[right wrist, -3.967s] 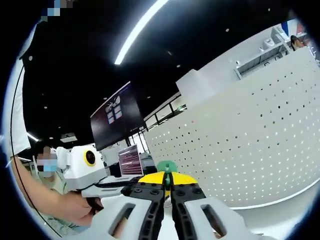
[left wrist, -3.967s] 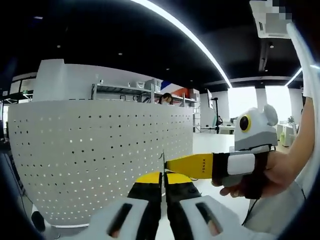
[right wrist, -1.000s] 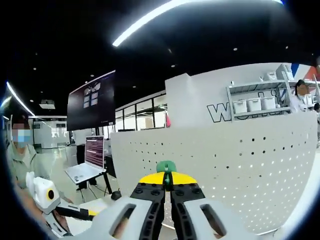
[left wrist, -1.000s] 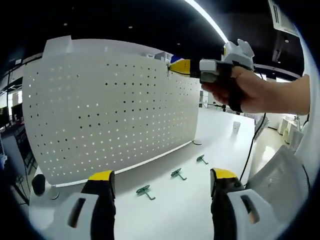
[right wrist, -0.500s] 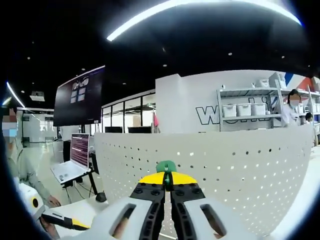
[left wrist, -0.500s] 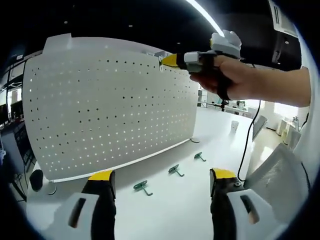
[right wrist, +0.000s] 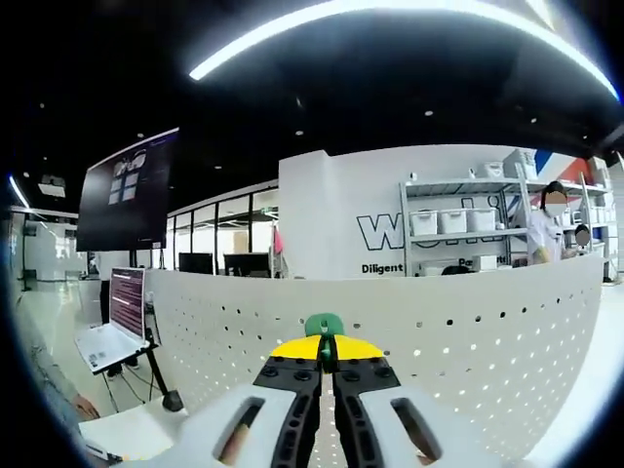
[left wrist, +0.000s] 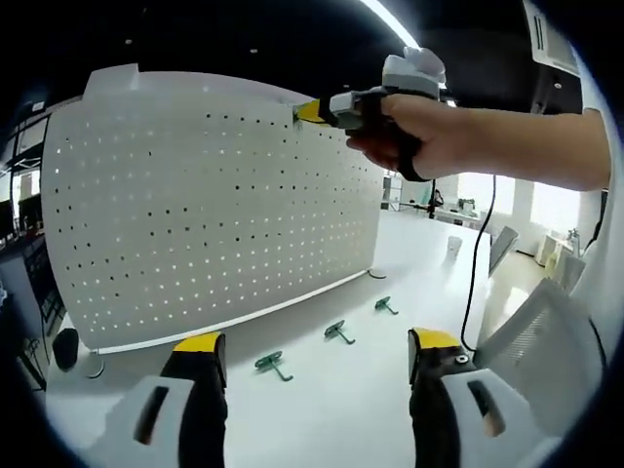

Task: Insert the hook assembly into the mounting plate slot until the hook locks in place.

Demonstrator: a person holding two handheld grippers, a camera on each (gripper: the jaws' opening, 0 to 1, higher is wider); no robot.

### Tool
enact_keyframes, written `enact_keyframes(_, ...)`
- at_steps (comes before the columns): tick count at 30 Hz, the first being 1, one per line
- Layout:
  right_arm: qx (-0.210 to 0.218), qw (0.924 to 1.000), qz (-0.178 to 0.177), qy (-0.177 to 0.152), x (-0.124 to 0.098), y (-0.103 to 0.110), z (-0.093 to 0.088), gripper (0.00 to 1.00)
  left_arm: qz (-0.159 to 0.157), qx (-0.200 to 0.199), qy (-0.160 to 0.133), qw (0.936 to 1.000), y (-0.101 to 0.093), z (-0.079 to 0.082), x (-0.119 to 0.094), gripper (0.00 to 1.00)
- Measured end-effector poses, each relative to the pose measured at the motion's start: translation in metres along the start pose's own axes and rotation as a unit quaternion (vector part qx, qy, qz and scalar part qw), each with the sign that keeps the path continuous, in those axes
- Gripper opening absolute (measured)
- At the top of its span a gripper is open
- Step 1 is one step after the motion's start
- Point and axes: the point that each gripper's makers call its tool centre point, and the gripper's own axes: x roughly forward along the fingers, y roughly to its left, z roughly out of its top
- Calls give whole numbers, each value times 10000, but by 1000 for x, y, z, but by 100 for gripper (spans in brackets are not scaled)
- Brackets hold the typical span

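A white perforated mounting plate (left wrist: 205, 214) stands upright on the white table (left wrist: 322, 400). In the left gripper view my left gripper (left wrist: 310, 353) is open, jaws wide apart over the table, nothing between them. Three green hooks lie on the table: one (left wrist: 274, 365), a second (left wrist: 339, 332) and a third (left wrist: 385, 305). My right gripper (left wrist: 307, 111), held in a hand, is up at the plate's top edge. In the right gripper view my right gripper (right wrist: 327, 354) is shut on a green hook (right wrist: 324, 327) just before the plate (right wrist: 468, 331).
A person's arm (left wrist: 507, 146) reaches across from the right, with a black cable (left wrist: 480, 283) hanging below. A laptop on a stand (right wrist: 115, 322) sits left of the plate. Shelving with bins (right wrist: 458, 229) and a person (right wrist: 551, 229) are beyond the plate.
The right gripper with its hook has moved left along the plate's top edge. Four seconds ago my left gripper was shut; it is open over the table now.
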Motion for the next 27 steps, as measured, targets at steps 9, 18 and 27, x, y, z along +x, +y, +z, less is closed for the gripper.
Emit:
enact_keyframes(9, 123, 9996, -246, -90, 14, -1, -2, 0, -58, -74, -39, 9999, -3, -2, 1, 78)
enact_keyframes(18, 154, 9992, -328, -153, 24, 0, -6, 0, -85, -149, -54, 9998, -3, -4, 0, 78)
enact_keyframes(27, 223, 9990, -367, -130, 34, -1, -10, 0, -143, -163, 54, 9998, -3, -10, -2, 78)
